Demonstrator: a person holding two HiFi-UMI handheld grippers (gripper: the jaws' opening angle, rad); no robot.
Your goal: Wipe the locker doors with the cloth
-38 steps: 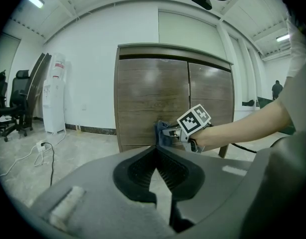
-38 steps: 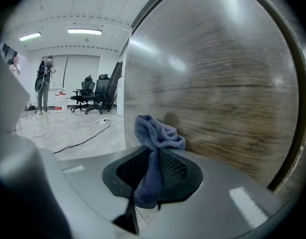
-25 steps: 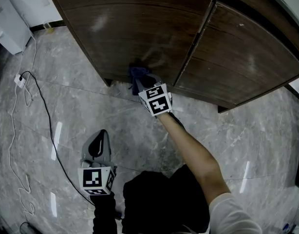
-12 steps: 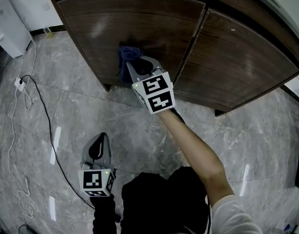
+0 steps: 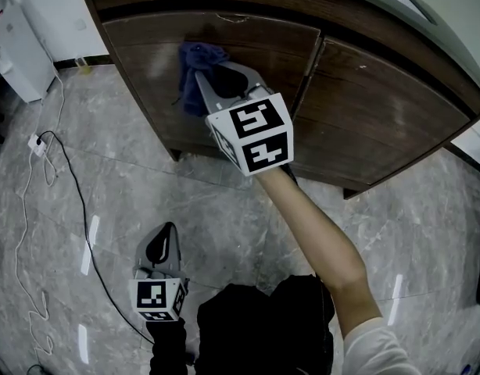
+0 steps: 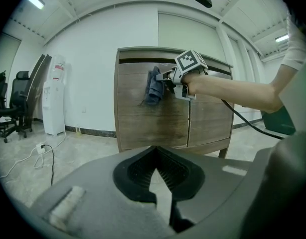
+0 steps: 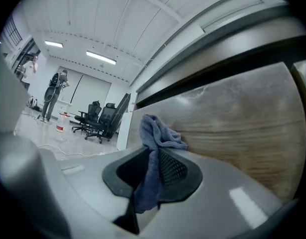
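I'm holding the right gripper (image 5: 196,75) up near the top of the left door (image 5: 146,61), just left of the seam where it is meeting the right door (image 5: 381,108). Its jaws are clamping a blue cloth (image 7: 154,133) in a narrow grip. The cloth is running down between the pads, and its bunched top is spilling out past the tips and pressing against the wood. Seen from the left gripper view, the cloth is sitting high on that door, just under its top edge.

I'm keeping the left gripper (image 6: 157,171) low over the floor (image 5: 107,131), well apart from the doors, pointing toward them. Its jaws are resting together with nothing between them. A black cable (image 5: 82,209) is trailing across the floor to its left.
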